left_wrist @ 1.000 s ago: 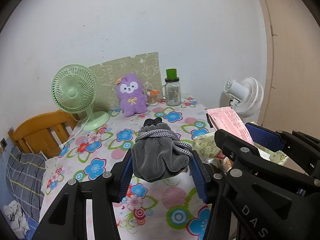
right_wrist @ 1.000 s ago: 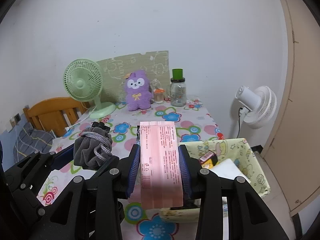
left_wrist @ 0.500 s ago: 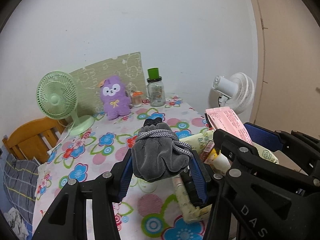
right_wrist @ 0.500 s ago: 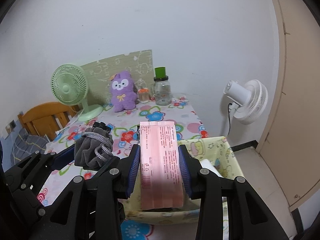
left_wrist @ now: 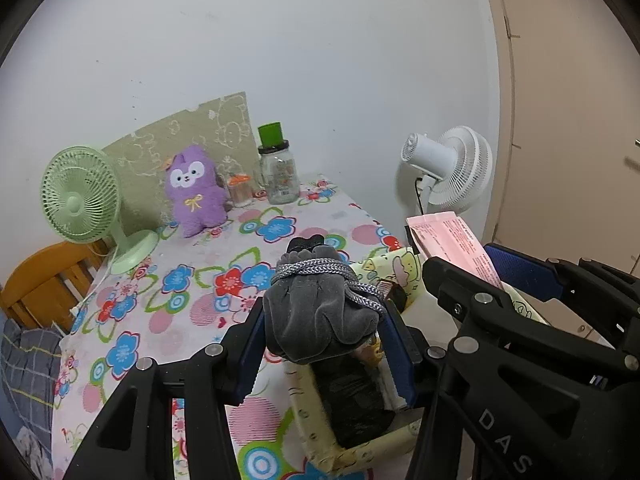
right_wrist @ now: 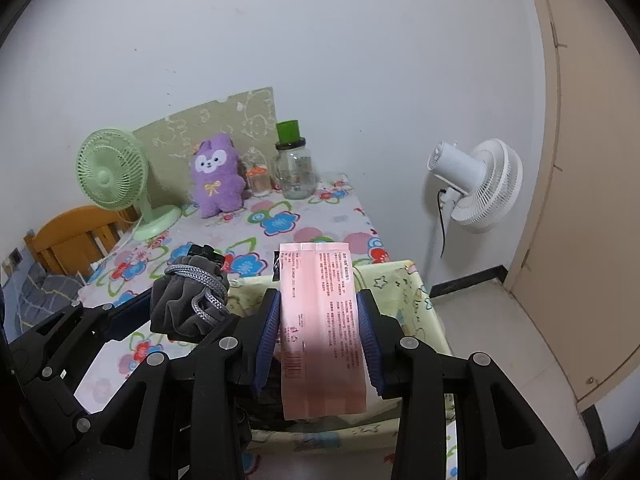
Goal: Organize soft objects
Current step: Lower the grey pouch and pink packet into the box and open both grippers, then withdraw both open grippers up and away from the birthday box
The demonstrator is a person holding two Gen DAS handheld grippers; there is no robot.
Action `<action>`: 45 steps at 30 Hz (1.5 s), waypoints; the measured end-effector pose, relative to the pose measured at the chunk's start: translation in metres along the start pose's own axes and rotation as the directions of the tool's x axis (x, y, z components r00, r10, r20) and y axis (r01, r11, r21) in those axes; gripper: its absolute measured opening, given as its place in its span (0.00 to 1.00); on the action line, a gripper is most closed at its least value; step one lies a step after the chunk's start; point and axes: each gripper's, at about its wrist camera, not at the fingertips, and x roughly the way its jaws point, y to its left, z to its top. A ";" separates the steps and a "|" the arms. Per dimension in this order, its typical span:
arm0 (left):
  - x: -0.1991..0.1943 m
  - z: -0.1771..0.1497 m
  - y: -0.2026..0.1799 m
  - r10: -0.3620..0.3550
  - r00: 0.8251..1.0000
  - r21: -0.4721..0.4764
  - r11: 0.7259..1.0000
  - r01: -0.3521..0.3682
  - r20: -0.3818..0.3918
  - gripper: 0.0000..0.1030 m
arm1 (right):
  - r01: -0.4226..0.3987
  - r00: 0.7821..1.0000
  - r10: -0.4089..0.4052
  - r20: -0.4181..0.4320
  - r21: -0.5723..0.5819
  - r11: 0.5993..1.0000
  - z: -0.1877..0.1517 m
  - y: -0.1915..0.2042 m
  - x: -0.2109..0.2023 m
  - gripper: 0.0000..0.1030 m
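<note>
The grey drawstring pouch (left_wrist: 320, 316) sits clenched between the two blue pads of the left tool (left_wrist: 326, 344), with its tied cord end pointing forward, away from the tool; I judge it is held so because the soft velvet body gives a wide, safe place to squeeze, while the cord neck stays free. Just to the right of it, the pink packet (right_wrist: 322, 328) is grasped by the right tool (right_wrist: 320, 336) at its two long edges, standing upright with the printed side to the camera, probably so that it can slide down flat. Both tools hang directly above the yellow cartoon-print fabric box (left_wrist: 316, 432), which stands at the near right corner of the surface (left_wrist: 168, 312); this seems the place for the two soft things, and neither is released yet. Inside the box, under the left tool, something dark already lies, but I cannot tell what it is. Counted: two tools, one pouch, one packet, one box. Farther in front of the tools, at the wall, stand one purple plush toy (left_wrist: 196, 194), one green desk fan (left_wrist: 82, 196), one glass jar with green lid (left_wrist: 278, 172) and one small cup (left_wrist: 239, 190). Beyond the right of the surface there is one white floor fan (right_wrist: 476, 184).
</note>
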 end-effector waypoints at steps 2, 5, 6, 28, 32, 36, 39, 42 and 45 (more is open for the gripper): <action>0.005 0.001 -0.004 -0.004 1.000 0.004 1.000 0.004 -0.007 0.55 | 0.003 1.000 -0.003 -0.010 0.004 1.000 -0.001 -0.005 0.005 0.41; 0.015 0.002 -0.011 -0.015 1.000 0.010 1.000 0.015 -0.023 0.55 | 0.008 1.000 -0.008 -0.024 0.009 1.000 -0.003 -0.011 0.012 0.41; 0.017 0.001 -0.012 -0.017 0.999 0.011 1.000 0.017 -0.027 0.56 | 0.010 0.999 -0.009 -0.031 0.011 1.000 -0.003 -0.013 0.014 0.41; 0.048 -0.006 -0.014 -0.030 0.994 0.031 0.999 0.033 -0.101 0.90 | -0.035 0.992 0.037 -0.121 0.015 0.999 -0.012 -0.011 0.054 0.43; 0.051 -0.010 -0.008 -0.027 0.992 0.022 0.999 0.030 -0.120 0.91 | -0.046 0.991 0.047 -0.129 0.009 0.999 -0.014 -0.006 0.056 0.61; 0.052 -0.013 -0.002 -0.031 0.991 0.018 0.999 0.034 -0.127 0.93 | -0.028 0.994 0.027 -0.106 -0.006 1.000 -0.016 0.000 0.053 0.73; 0.052 -0.015 0.001 -0.031 0.991 0.016 0.999 0.033 -0.128 0.93 | -0.024 0.994 0.023 -0.108 -0.005 1.000 -0.016 0.002 0.052 0.76; 0.050 -0.017 0.005 -0.036 0.991 0.011 0.999 0.037 -0.126 0.94 | -0.013 0.994 0.012 -0.108 -0.005 1.000 -0.017 0.005 0.050 0.79; 0.048 -0.018 0.007 -0.037 0.991 0.011 0.999 0.038 -0.125 0.95 | -0.008 0.994 0.008 -0.105 -0.005 1.000 -0.019 0.009 0.048 0.80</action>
